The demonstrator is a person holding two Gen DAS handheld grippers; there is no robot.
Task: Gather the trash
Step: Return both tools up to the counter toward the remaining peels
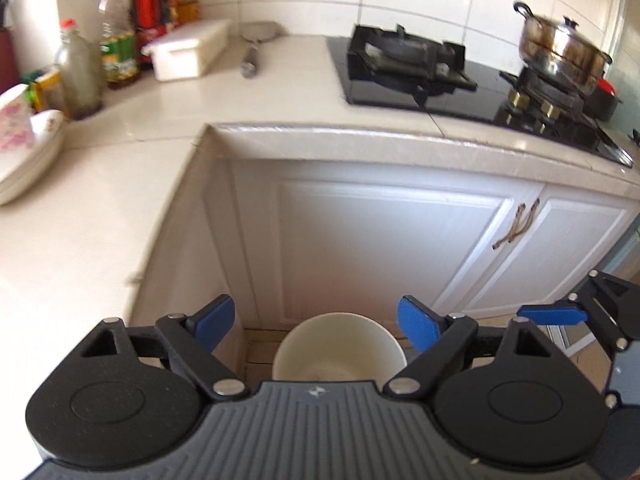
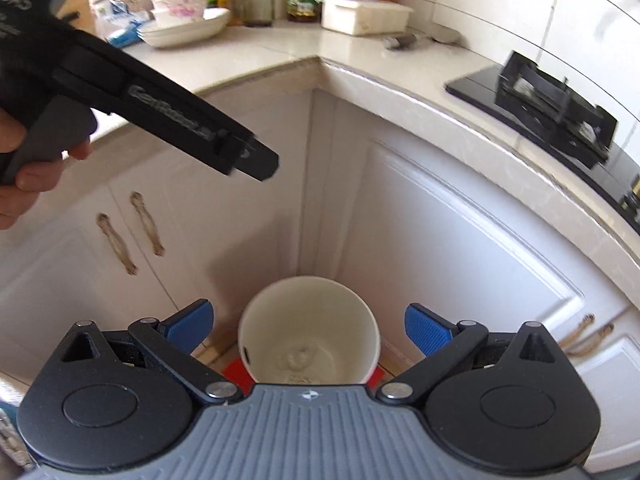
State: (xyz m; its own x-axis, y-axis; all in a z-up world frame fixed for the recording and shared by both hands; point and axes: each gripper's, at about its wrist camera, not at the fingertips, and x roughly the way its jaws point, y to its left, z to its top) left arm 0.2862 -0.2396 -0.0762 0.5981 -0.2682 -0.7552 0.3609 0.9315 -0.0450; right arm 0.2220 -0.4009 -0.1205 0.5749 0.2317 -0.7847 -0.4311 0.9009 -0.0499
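A white round bin stands on the floor in the corner where two runs of cabinets meet, and a pale crumpled scrap lies at its bottom. Something red shows under the bin. My right gripper hangs above the bin, open, with nothing between its blue pads. My left gripper is also open and empty above the same bin. In the right wrist view a hand holds the left gripper high at the upper left. A blue fingertip of the right gripper shows at the right edge.
A pale L-shaped countertop runs above white cabinet doors with curved handles. On it stand a black gas hob, a steel pot, bottles, a white lidded box and stacked bowls.
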